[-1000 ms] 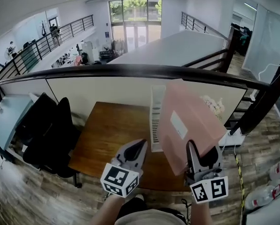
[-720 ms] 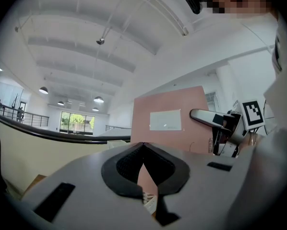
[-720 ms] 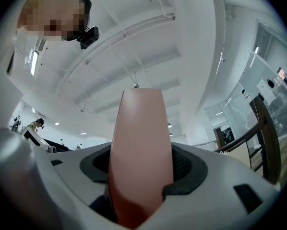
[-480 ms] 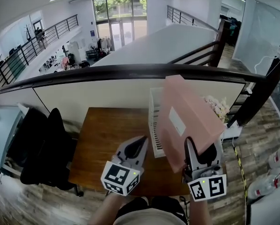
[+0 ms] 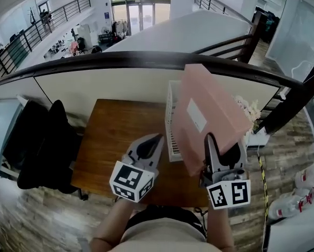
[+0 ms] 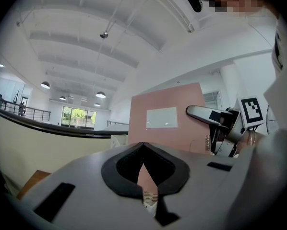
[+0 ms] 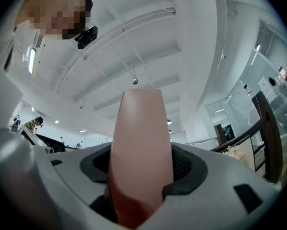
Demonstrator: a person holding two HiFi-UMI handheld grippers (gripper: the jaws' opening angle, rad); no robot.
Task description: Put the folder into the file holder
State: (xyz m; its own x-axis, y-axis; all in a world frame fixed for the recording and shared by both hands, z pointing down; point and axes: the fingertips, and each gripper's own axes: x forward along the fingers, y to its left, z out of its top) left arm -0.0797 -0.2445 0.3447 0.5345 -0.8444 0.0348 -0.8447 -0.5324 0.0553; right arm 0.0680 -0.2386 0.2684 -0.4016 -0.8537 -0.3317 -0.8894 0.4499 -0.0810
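One folder (image 5: 209, 109) drifted over one file holder (image 5: 173, 138) | left tongs (image 5: 157, 139), right tongs (image 5: 223, 147)

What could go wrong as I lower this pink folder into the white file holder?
1. The right tongs grip the pink folder only at its lower edge, most of it tilted above, so it may pivot or slip.
2. The folder hides much of the white file holder in the head view, so it might strike a wall and miss the slot.
3. The shut left tongs are not steadying the holder, which could slide.
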